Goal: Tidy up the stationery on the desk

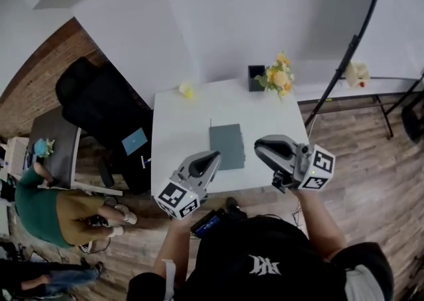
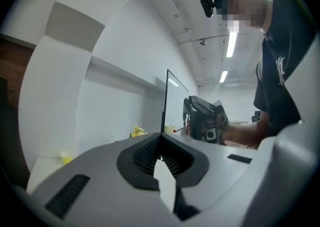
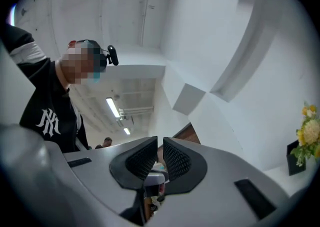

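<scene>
Holding both tools in the air over the near edge of the worktop (image 1: pixel 179 127), we carry nothing at this moment. The left gripper (image 2: pixel 160 147) is clenched, its pads pressed together with nothing between them. The right gripper (image 3: pixel 160 153) is released only a little: a narrow gap shows between its pads, and only the room behind shows through it.

The stationery we can name is a grey notebook (image 1: pixel 227 146), which lies flat near the middle of the worktop, just beyond the two grippers. A black pen holder (image 1: pixel 256 77) stands at the far edge beside some flowers (image 1: pixel 278 75), and a small yellow thing (image 1: pixel 187 90) sits at the far left; we cannot tell what it is.

We judge that no step is in hand yet and that the notebook is the likely first thing to take. To do this well, we should spread the jaws of both grippers before we go down, because a clenched gripper can only push. The notebook is thin and flat, so a grip from above will probably slip. It seems better to come low from the side, to take one edge between the pads, and to steady the other side with the second gripper. We should keep well apart from the flowers, which could tip.
</scene>
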